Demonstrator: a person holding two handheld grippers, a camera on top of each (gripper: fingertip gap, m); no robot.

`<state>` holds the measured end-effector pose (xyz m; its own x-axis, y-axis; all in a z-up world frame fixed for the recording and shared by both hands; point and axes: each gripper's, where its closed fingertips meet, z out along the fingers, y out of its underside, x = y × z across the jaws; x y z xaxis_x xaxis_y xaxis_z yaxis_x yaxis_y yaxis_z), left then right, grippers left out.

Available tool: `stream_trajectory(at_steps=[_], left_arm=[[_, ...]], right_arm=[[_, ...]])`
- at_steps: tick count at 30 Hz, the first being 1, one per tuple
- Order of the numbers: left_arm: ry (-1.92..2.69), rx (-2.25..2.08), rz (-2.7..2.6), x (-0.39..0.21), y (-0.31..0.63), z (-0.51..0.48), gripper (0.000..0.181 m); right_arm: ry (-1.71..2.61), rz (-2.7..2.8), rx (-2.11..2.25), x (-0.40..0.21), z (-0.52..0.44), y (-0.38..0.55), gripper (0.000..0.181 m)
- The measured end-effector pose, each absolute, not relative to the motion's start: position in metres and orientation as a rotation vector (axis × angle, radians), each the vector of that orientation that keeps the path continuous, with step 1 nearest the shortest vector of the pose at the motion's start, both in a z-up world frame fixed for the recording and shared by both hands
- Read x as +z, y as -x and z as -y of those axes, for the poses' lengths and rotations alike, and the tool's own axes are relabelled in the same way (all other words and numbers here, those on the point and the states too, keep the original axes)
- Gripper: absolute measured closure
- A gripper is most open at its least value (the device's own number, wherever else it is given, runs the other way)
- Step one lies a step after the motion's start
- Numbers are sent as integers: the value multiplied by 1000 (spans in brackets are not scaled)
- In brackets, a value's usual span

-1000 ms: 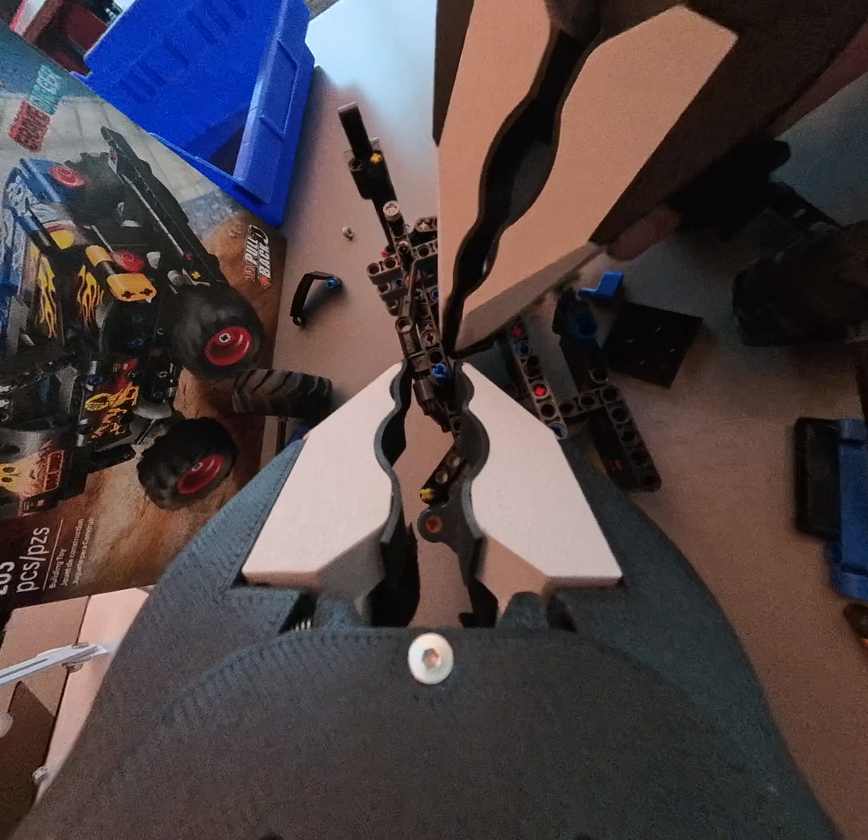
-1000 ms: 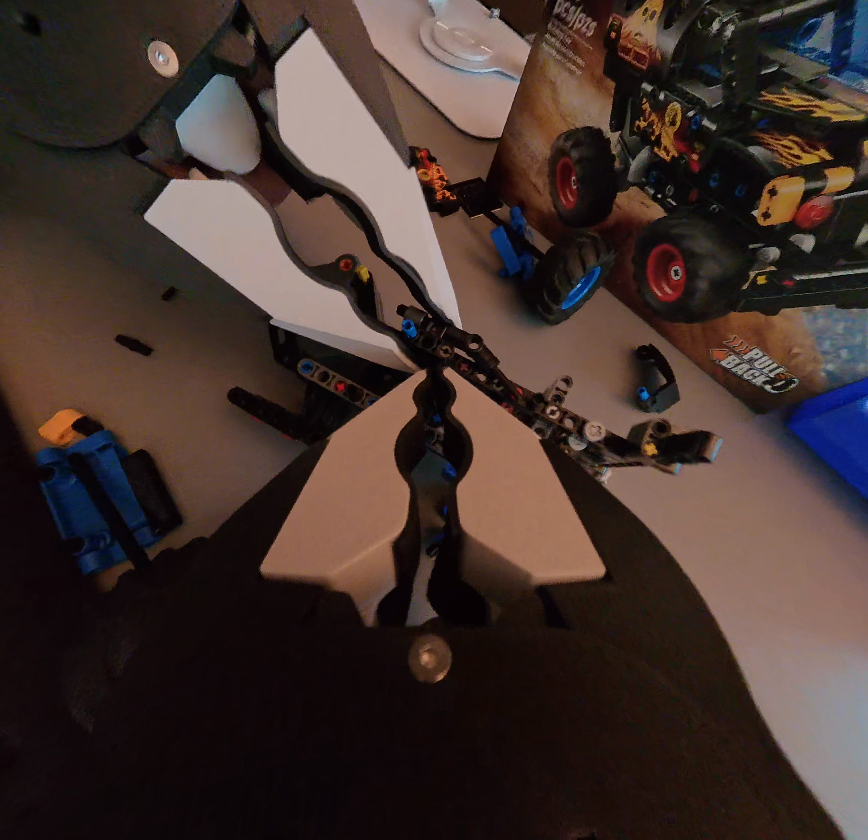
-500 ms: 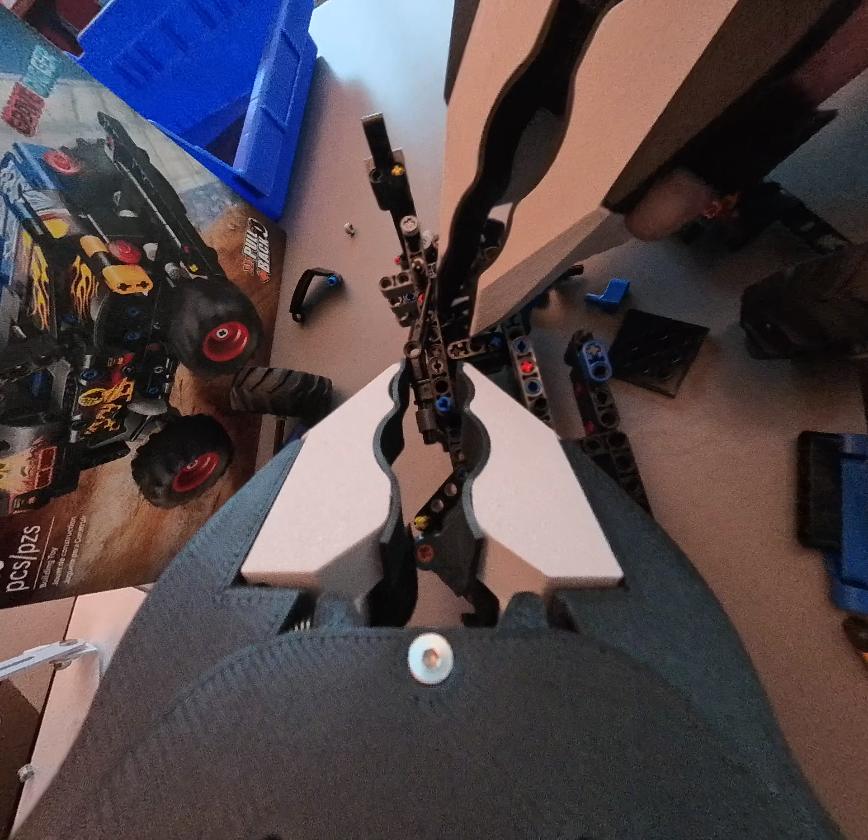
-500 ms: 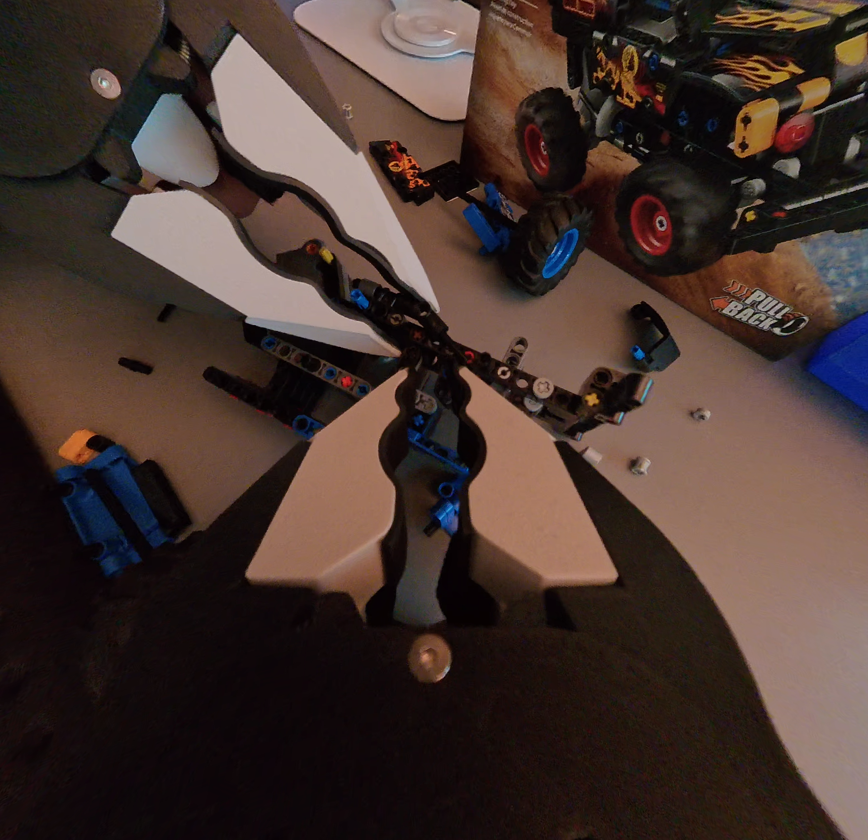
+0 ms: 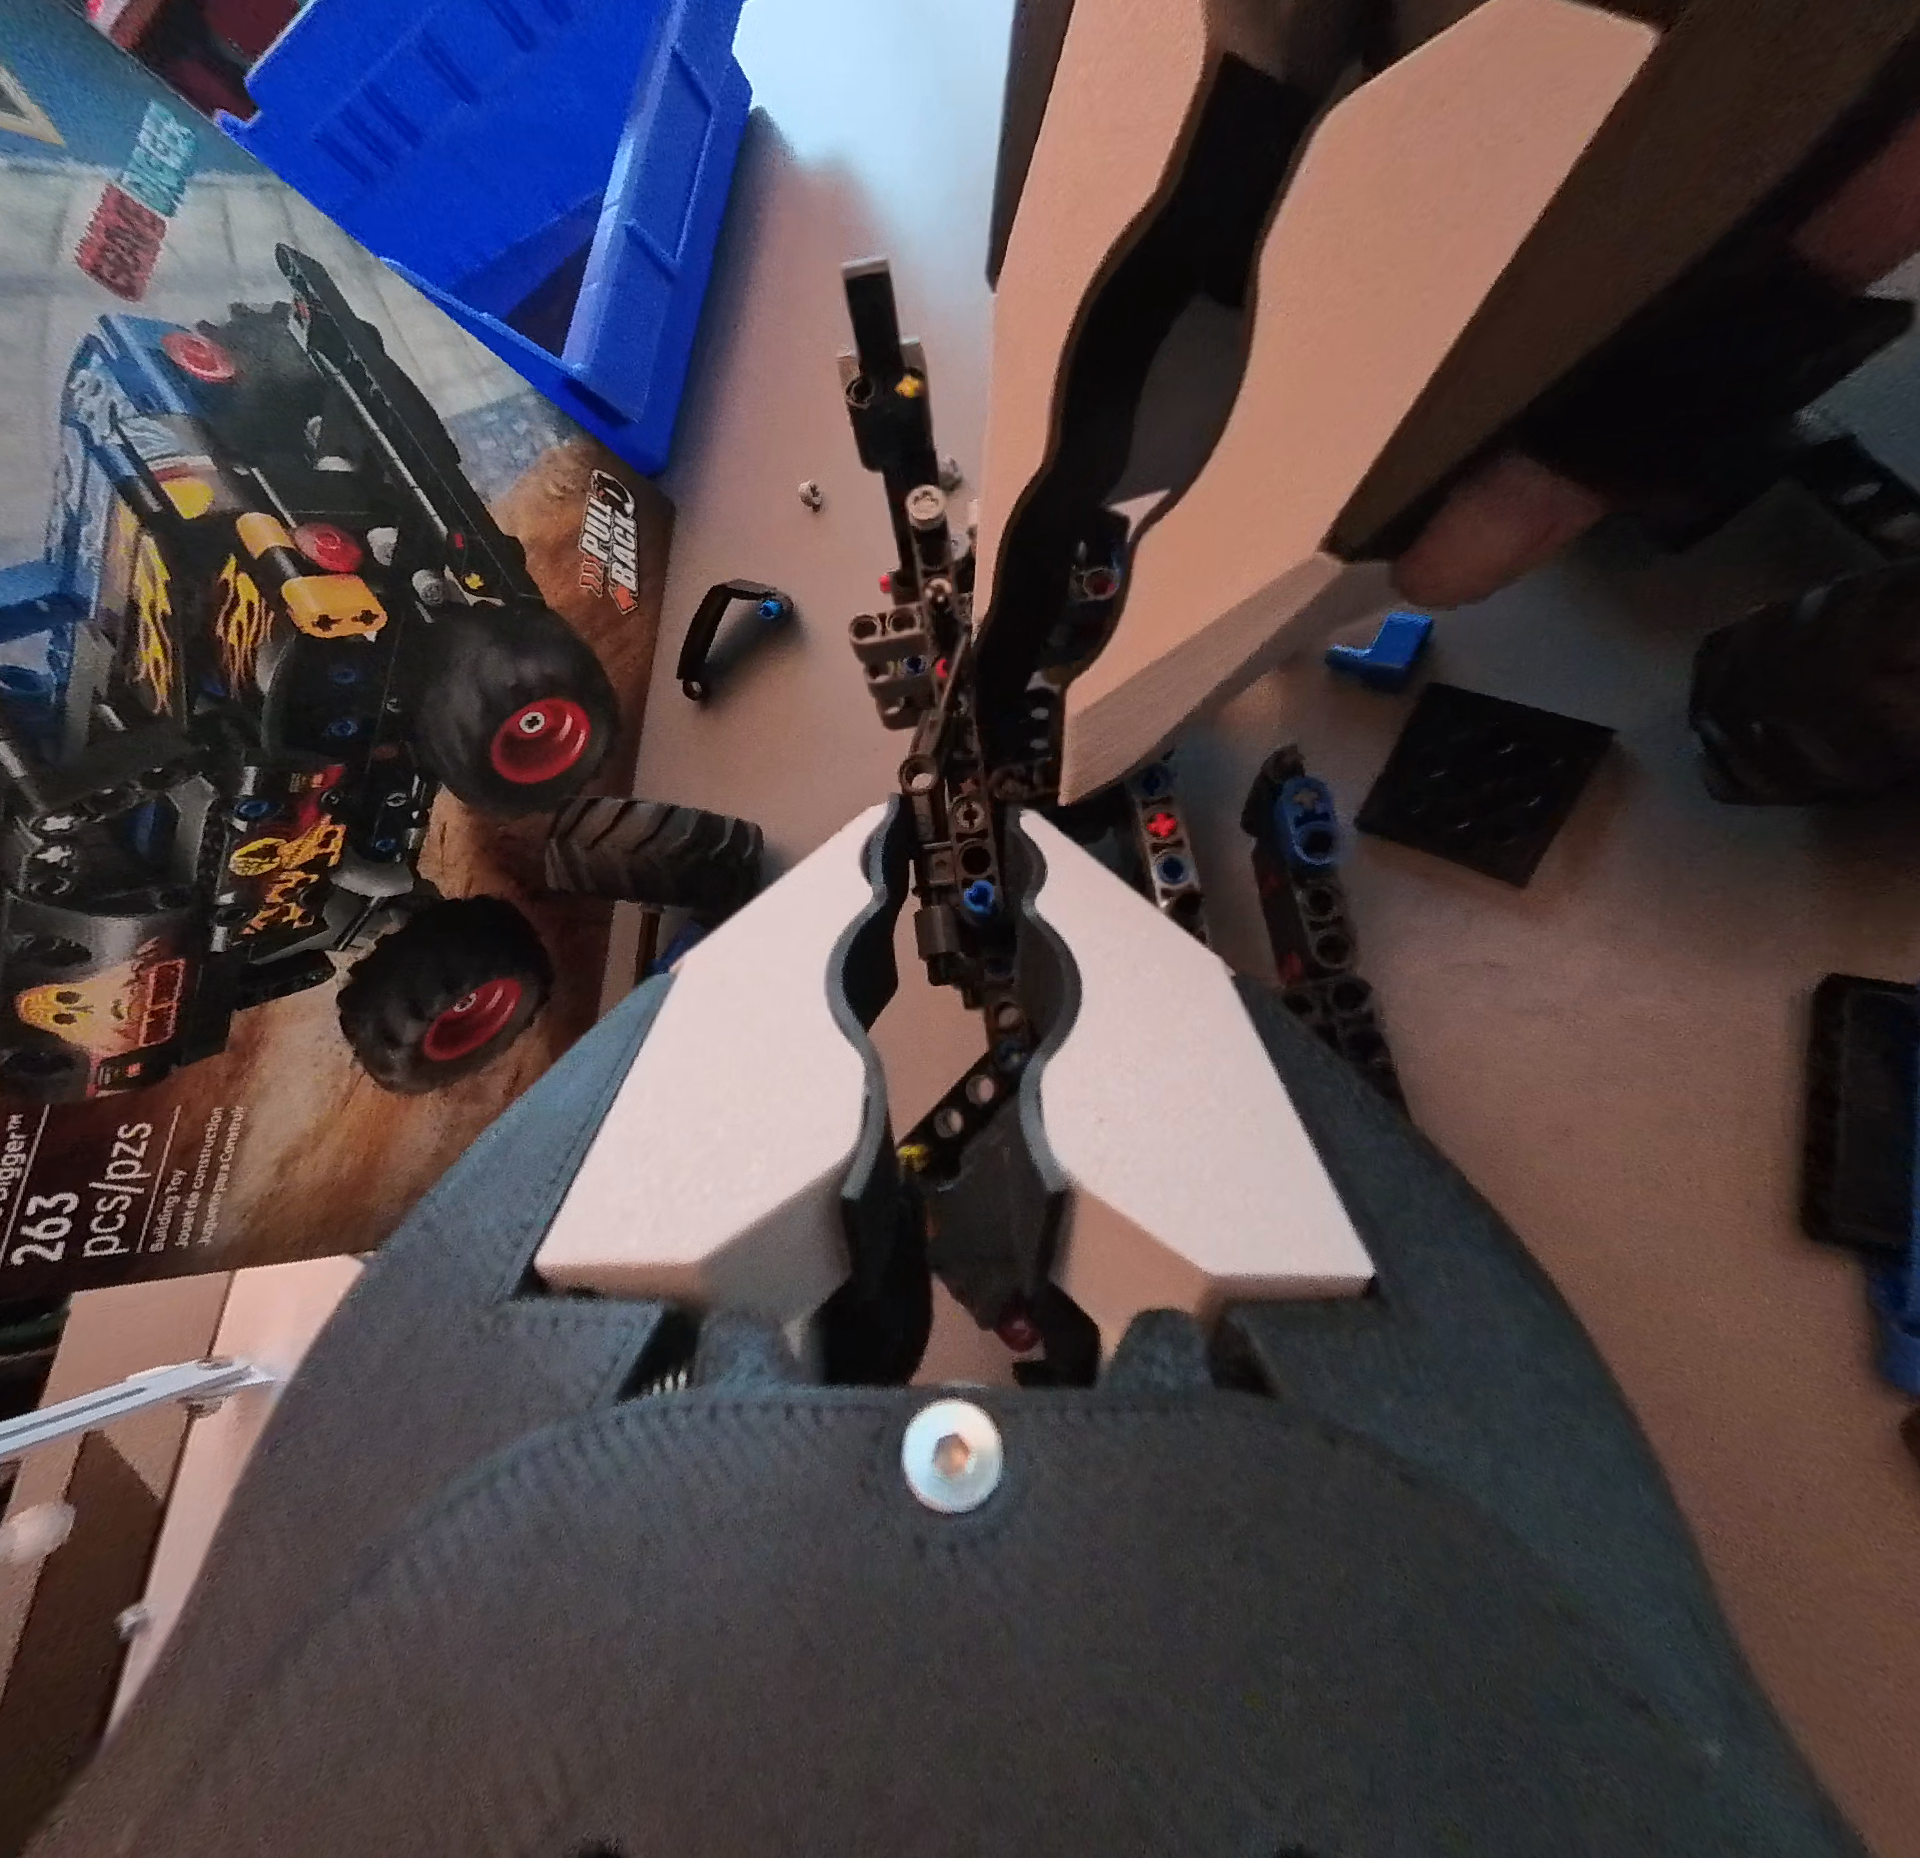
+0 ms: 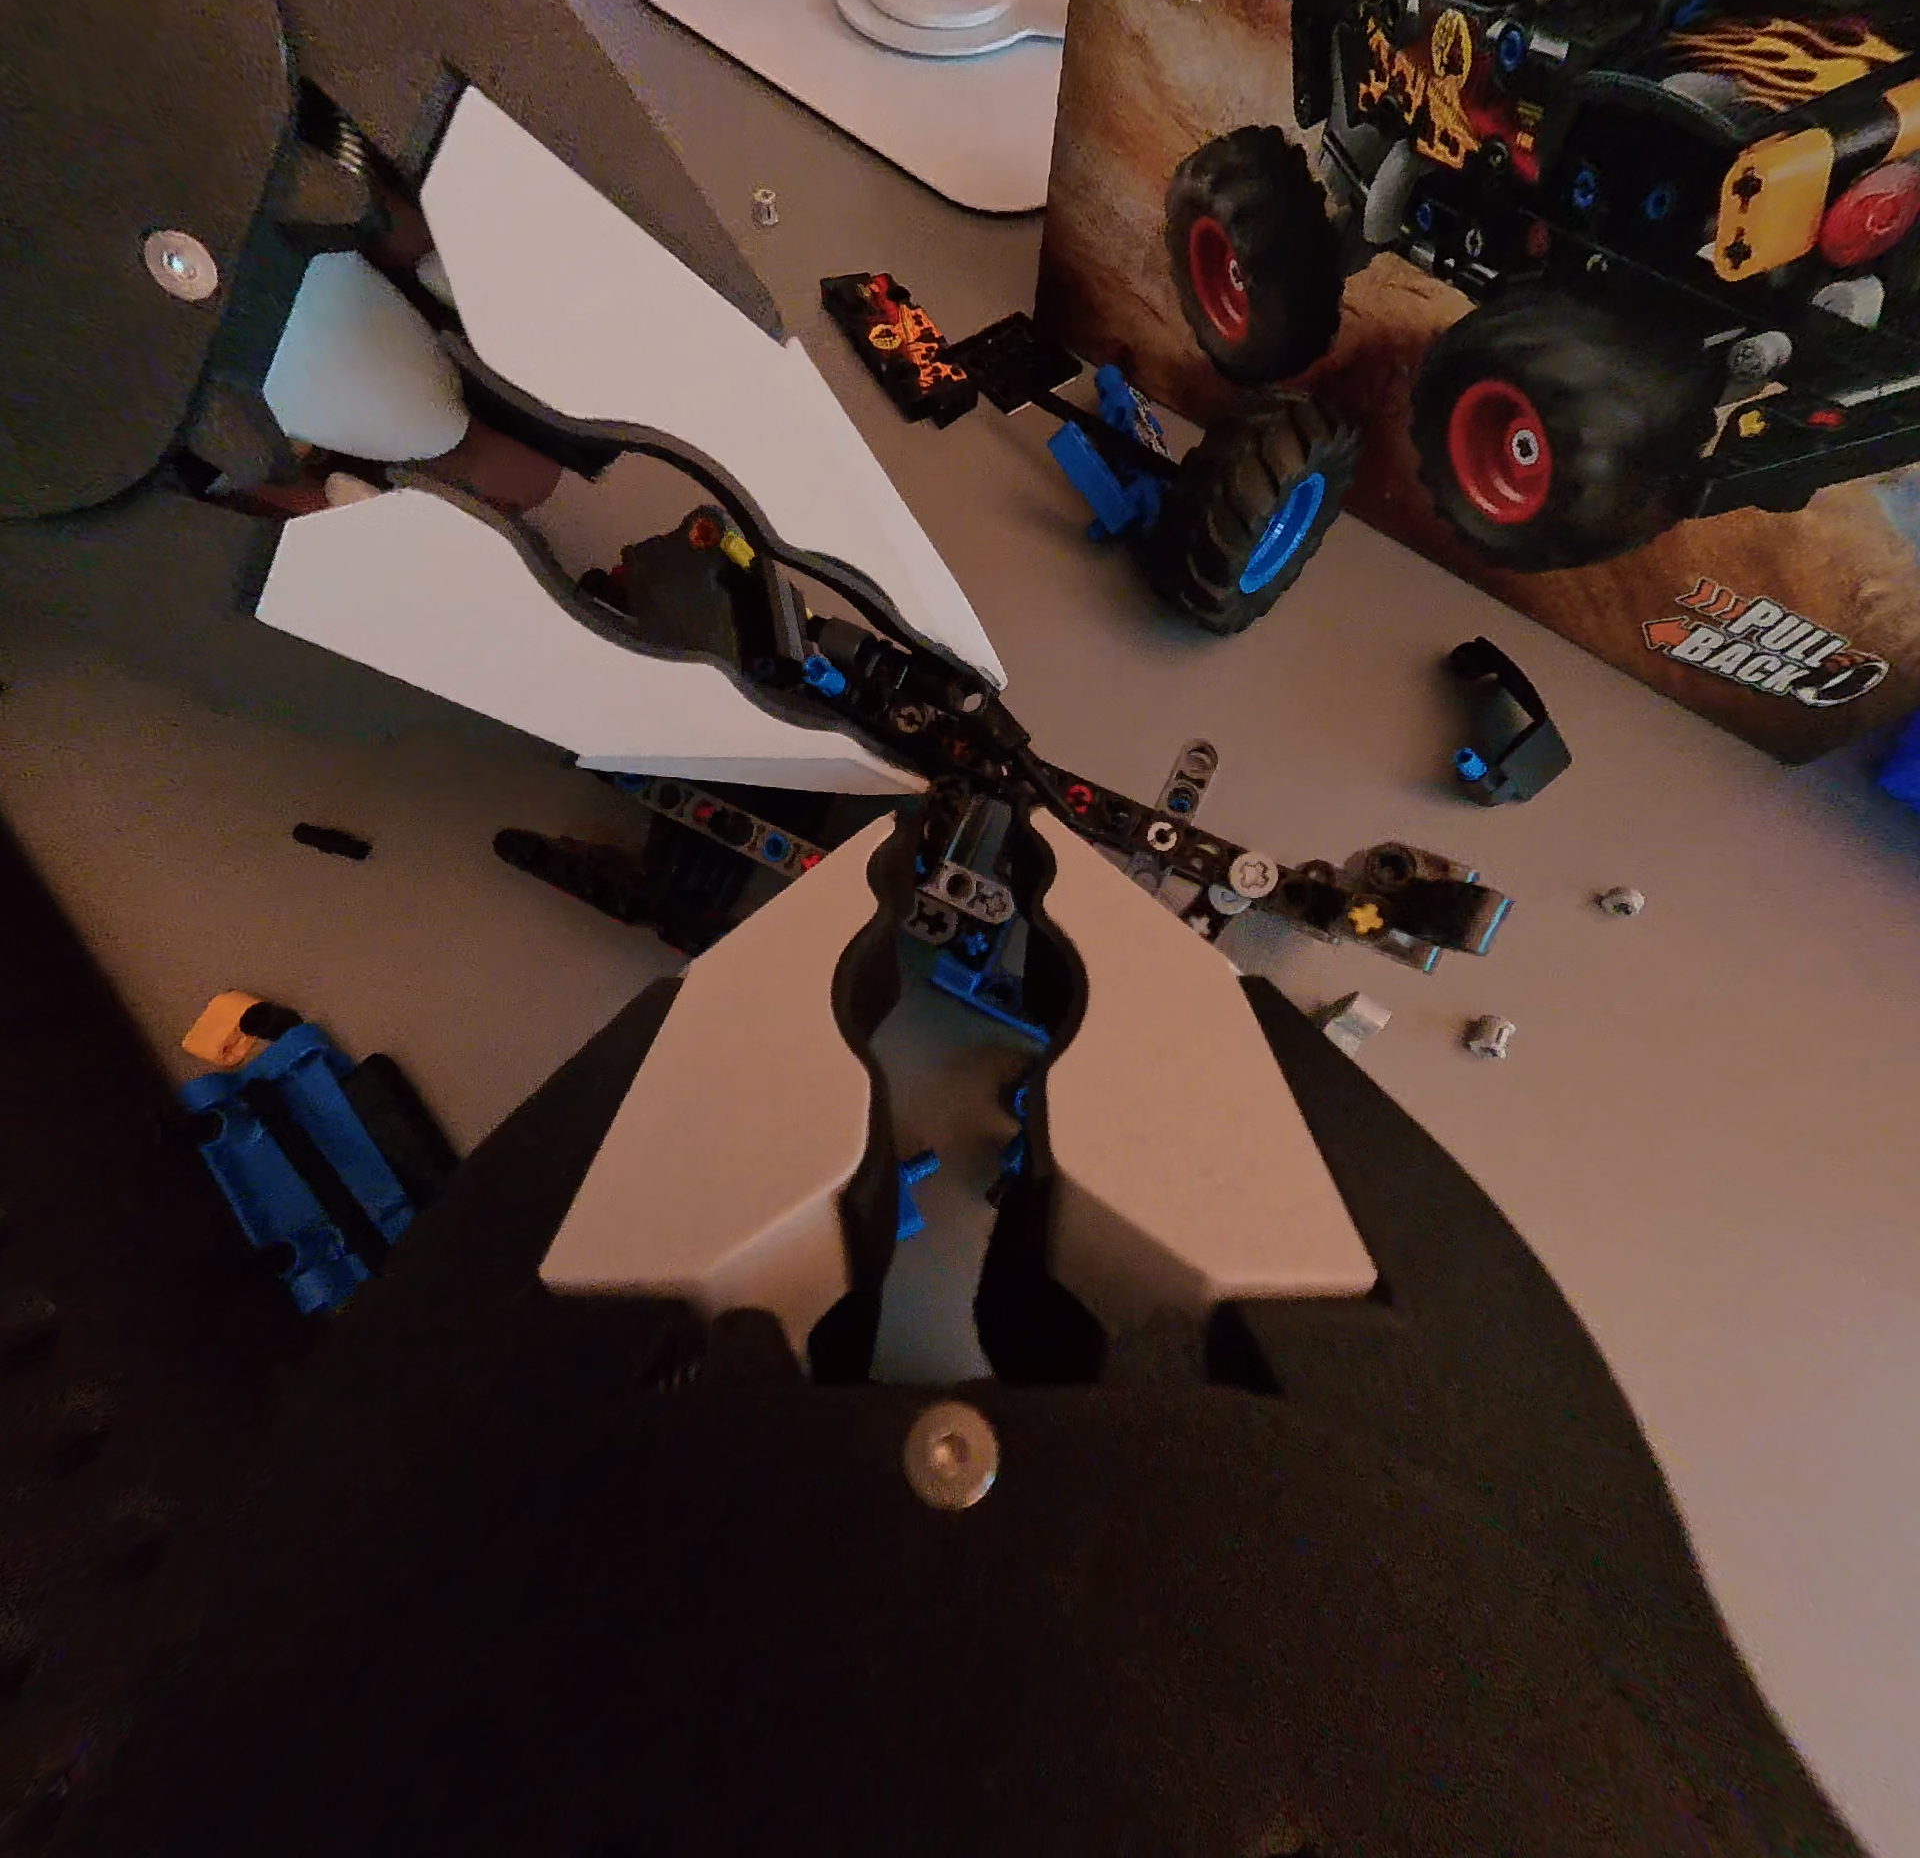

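A long dark assembly of toy building beams (image 5: 914,561) with blue, red and yellow pins is held above the grey table (image 5: 1558,977). My left gripper (image 5: 956,821) is shut on its near end. My right gripper (image 5: 1023,759) comes in from the upper right and is shut on the same assembly just beyond my left fingertips. In the right wrist view my right gripper (image 6: 964,826) grips grey and blue parts of the assembly (image 6: 1247,873), whose free end sticks out to the right. The left gripper (image 6: 961,733) meets it tip to tip from the upper left.
A toy box picturing a monster truck (image 5: 260,769) lies left, with a blue bin (image 5: 499,146) behind it. Loose parts lie around: a black tyre (image 5: 655,852), a blue-hubbed wheel (image 6: 1257,520), beams (image 5: 1320,925), a black plate (image 5: 1475,780), blue pieces (image 6: 291,1164) and a white base (image 6: 883,63). Both grippers' tips are close together, under 4 cm apart. The blue-hubbed wheel (image 6: 1257,520) is about 8 cm from my left fingertips.
Both grippers keep hold of the assembly. The right gripper has slid in, so more grey and blue parts sit between its fingers. The assembly's free end has shifted slightly.
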<state>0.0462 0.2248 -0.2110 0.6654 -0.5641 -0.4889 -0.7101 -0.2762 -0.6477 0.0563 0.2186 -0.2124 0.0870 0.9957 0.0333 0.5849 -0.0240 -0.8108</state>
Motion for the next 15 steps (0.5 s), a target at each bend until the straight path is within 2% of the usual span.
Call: stream_trajectory(at_steps=[7,15], left_arm=[[1932,193,-980,-208,-48,-223,168],[1909,-36,-842,-203,-52,-224,171]], right_arm=[[1685,1610,745,-214,-217,-55,167],[1664,1606,750,-214,-218,-54,168]])
